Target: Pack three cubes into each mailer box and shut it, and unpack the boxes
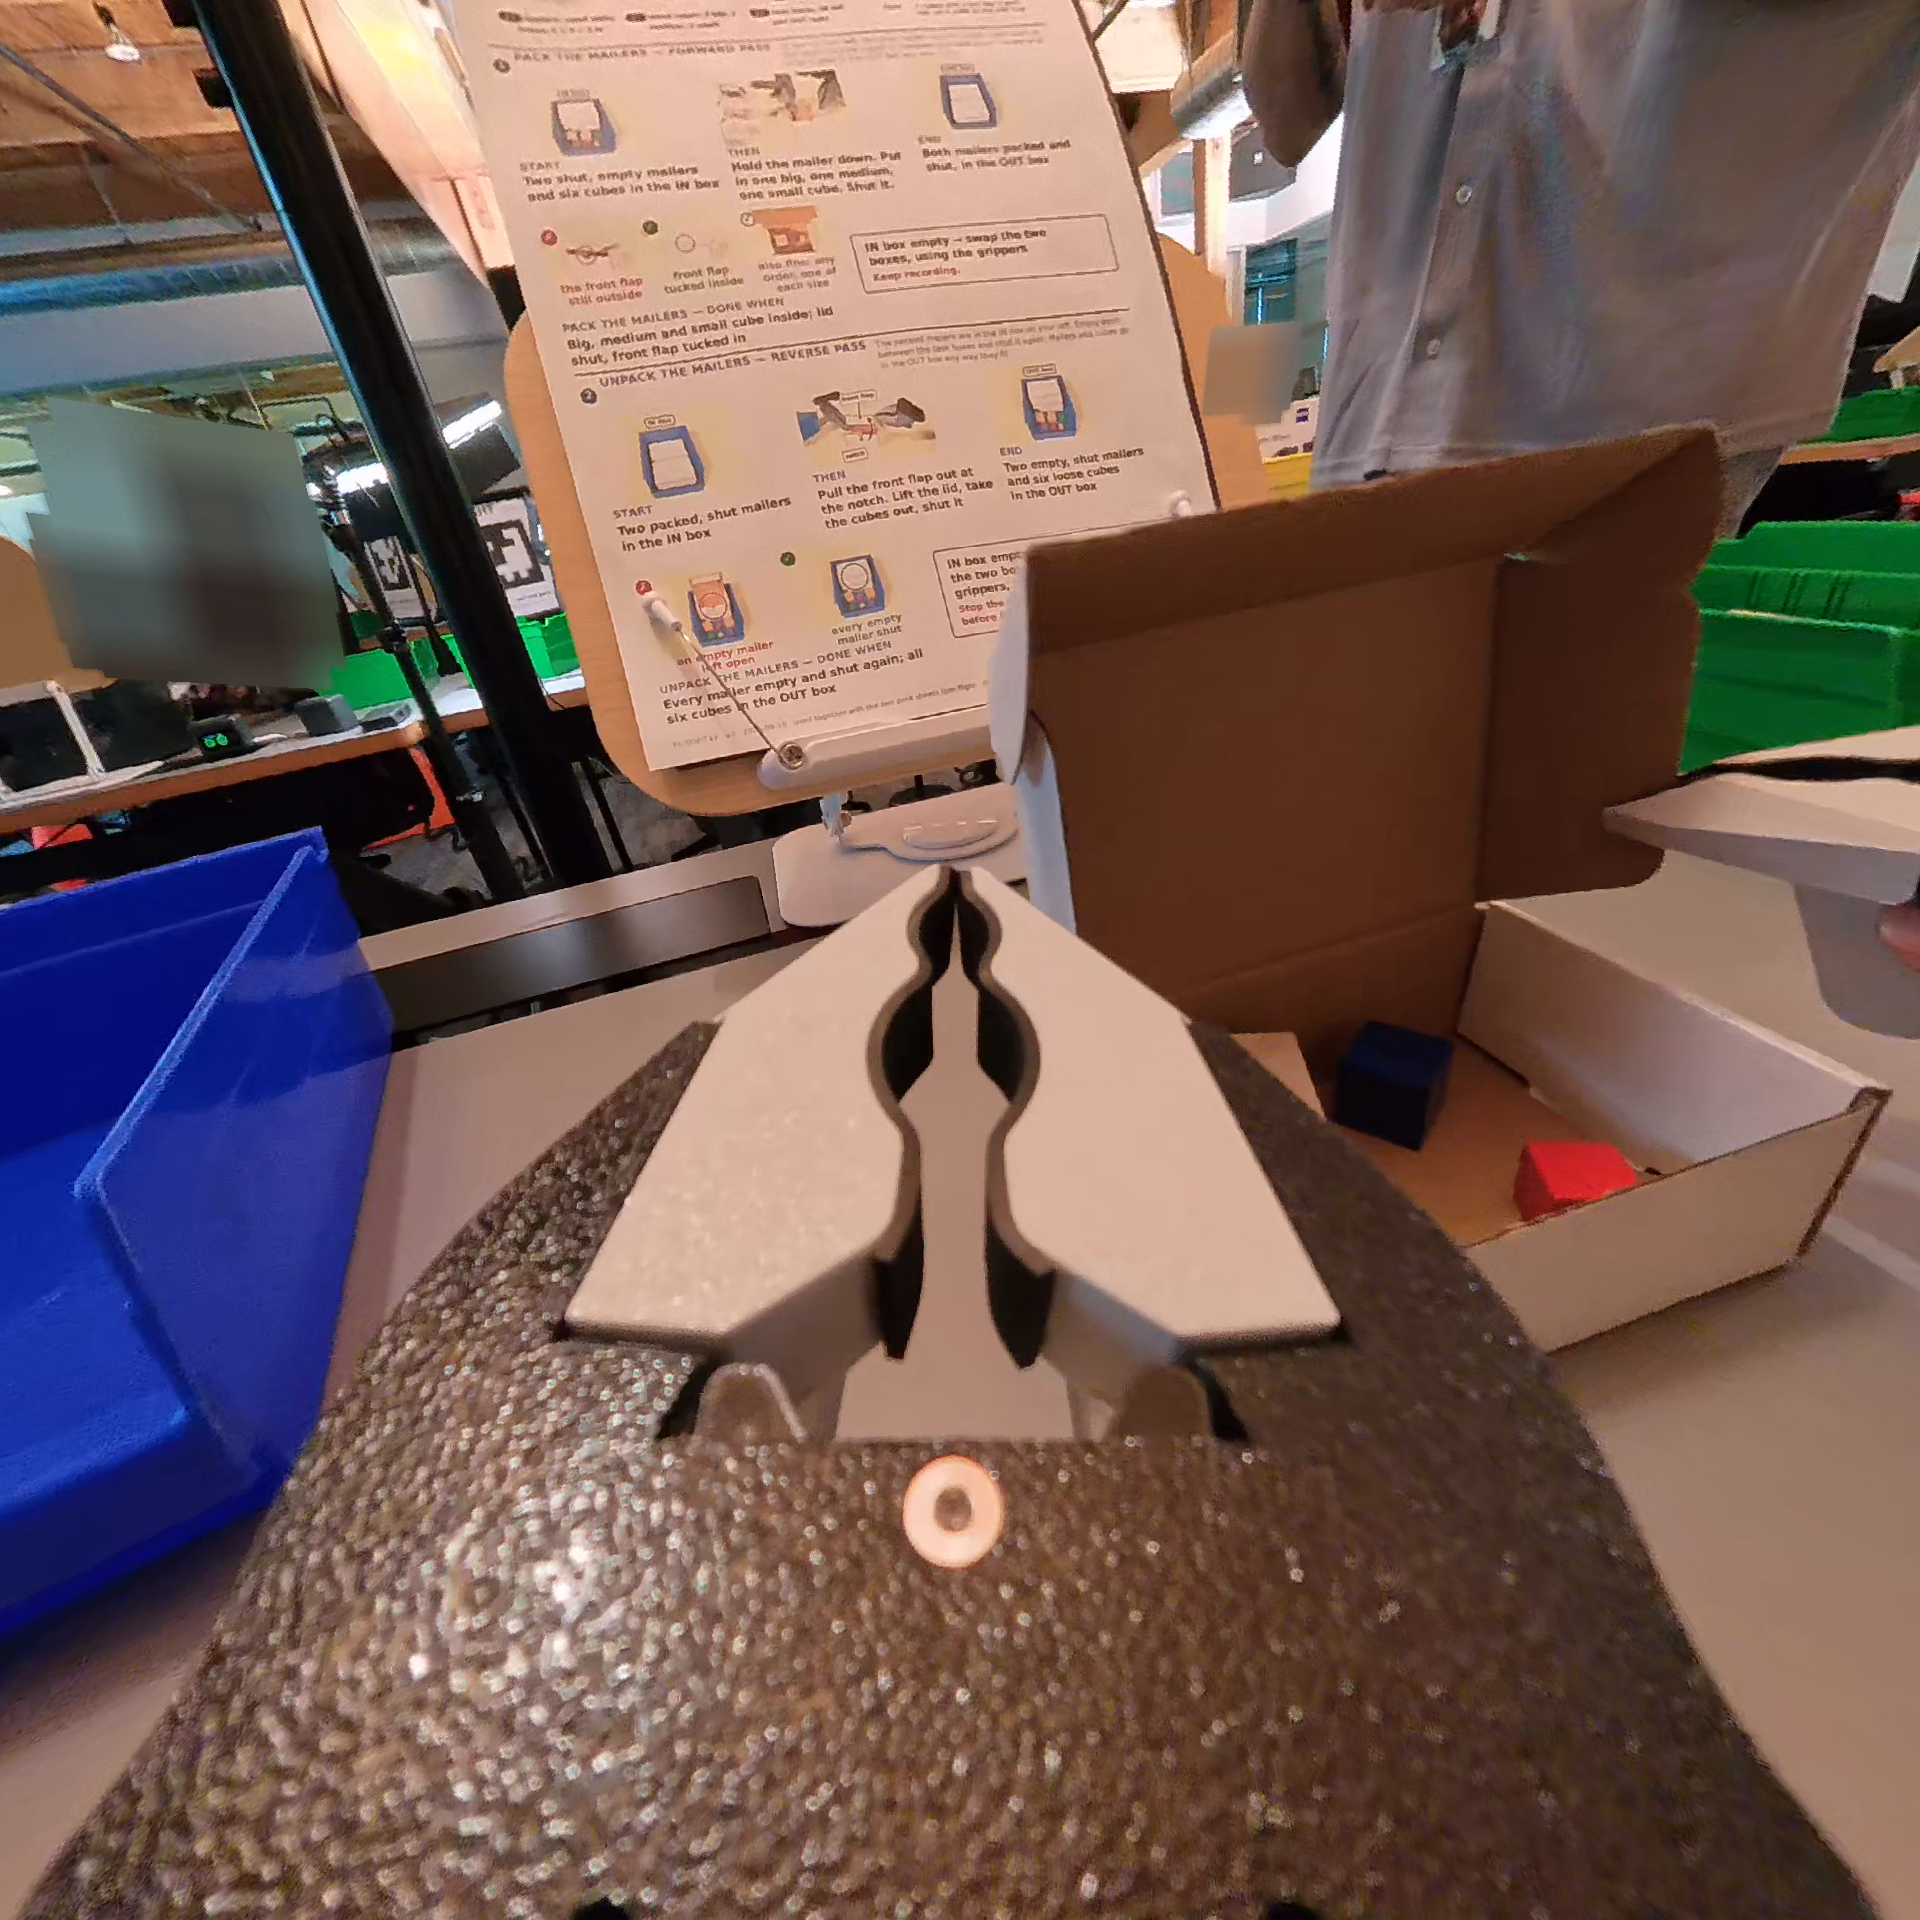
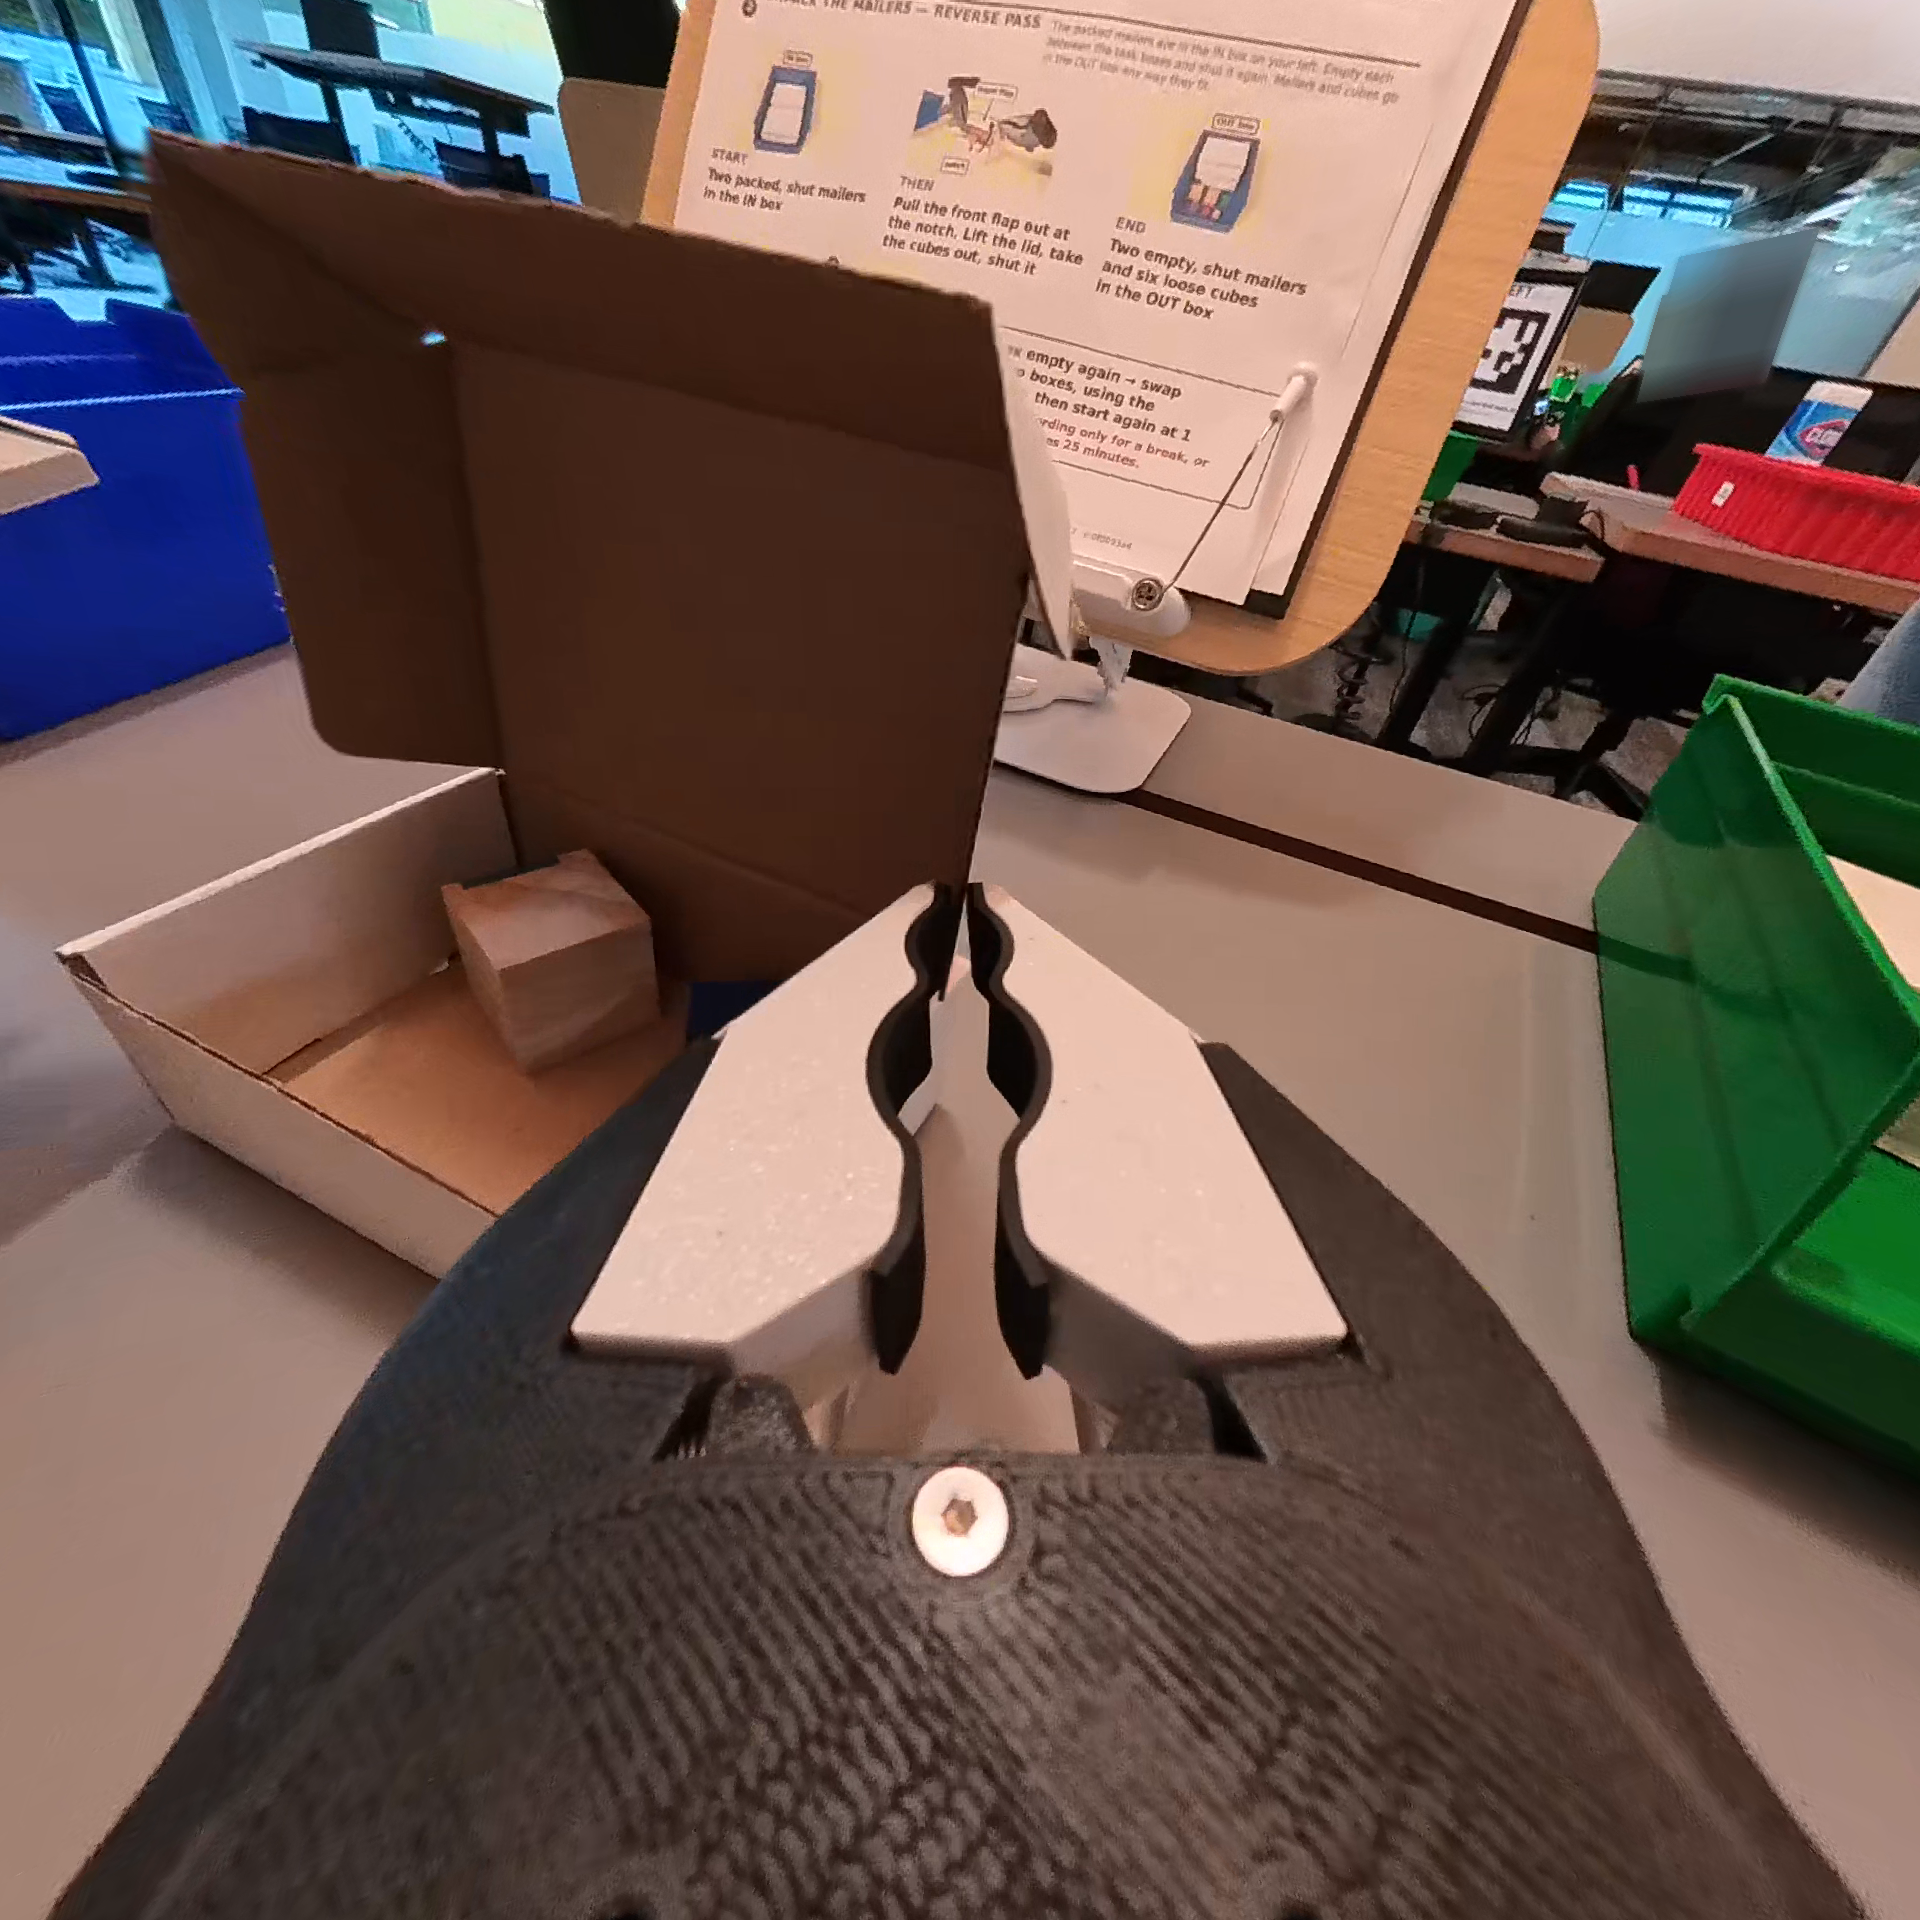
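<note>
Bench (image 2: pixel 1299 935): grey top, dark seam across far part. Clipboard stand (image 1: pixel 904 831) w/ printed sheet (image 1: pixel 831 364) upright at back. Black pole (image 1: pixel 384 436) left of it. Beyond: desks (image 2: pixel 1662 551) w/ red tray (image 2: pixel 1808 509), green crates (image 1: pixel 1808 634), monitors, cables. Ceiling: exposed timber (image 1: pixel 94 135), duct. Windows (image 2: pixel 125 73) far left, daylight. Person in pale shirt (image 1: pixel 1610 208) behind bench.

Matt corrugated cardboard mailer box (image 2: pixel 644 582); bare-wood cube (image 2: pixel 556 956); glossy plastic green bin (image 2: pixel 1756 1049); smooth grey table (image 2: pixel 1299 935).
</note>
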Available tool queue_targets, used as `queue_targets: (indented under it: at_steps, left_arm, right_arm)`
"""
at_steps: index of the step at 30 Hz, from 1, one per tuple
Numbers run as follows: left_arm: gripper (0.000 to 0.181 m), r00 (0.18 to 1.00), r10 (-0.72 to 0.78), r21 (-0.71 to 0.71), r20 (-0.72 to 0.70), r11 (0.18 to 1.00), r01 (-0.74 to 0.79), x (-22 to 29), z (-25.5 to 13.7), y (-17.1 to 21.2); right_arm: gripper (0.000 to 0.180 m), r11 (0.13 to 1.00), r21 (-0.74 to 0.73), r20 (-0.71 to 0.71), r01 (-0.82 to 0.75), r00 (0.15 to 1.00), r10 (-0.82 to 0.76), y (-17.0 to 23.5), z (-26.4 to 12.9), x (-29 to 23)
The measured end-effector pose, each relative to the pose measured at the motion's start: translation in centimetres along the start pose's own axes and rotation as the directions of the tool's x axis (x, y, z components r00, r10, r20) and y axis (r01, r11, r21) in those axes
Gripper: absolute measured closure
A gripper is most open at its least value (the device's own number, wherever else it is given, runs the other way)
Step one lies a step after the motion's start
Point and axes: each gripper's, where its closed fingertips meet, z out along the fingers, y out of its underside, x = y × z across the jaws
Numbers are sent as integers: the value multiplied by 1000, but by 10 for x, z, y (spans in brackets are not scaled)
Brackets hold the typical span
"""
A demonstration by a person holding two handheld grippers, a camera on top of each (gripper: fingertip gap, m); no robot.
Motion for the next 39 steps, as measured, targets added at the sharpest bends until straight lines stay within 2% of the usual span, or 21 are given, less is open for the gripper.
queue_targets:
  at_steps: [14,27,33,39]
  left_arm:
    - [181,993,117,1,-5,993,-117,15,1,3]
    - [181,968,221,0,121,975,-222,-1,2,8]
    - [168,968,210,32,137,976,-216,-4,1,3]
    - [165,970,203,37,131,977,-210,-2,1,3]
  right_arm:
    - [177,1000,28,-17,11,1000,-11,-8,-2,-2]
    - [176,995,82,-72,59,996,-53,-14,-8,3]
    - [167,993,109,-83,53,996,-44,-15,-9,5]
    - [150,987,154,-92,44,995,-30,-21,-11,6]
